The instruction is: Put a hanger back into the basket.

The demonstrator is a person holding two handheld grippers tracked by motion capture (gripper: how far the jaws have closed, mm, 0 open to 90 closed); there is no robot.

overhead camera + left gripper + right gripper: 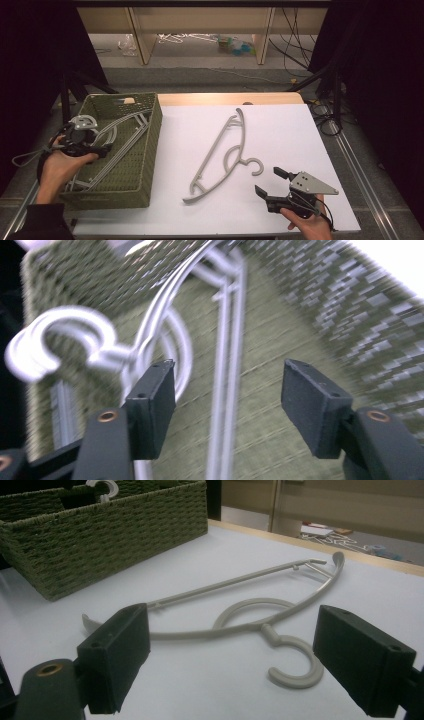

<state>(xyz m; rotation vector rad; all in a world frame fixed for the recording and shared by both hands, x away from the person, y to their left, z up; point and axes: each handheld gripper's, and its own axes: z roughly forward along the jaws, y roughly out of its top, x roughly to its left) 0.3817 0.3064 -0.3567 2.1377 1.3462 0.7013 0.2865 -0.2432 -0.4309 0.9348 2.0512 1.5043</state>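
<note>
Right gripper (269, 181) spread wide, empty, near the hanger (222, 155); left gripper (102, 149) spread over the basket (145, 145).

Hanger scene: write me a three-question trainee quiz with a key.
1. True or false: the right hand-held gripper is shut on the grey hanger.
2. Where does the left hand-held gripper hover? A) over the green woven basket B) over the white mat
3. Fill in: the hangers in the basket lie between the left jaws, not ____.

Key: 1 false, its jaws stand open, short of the hook; 2 A; 3 gripped.
</note>
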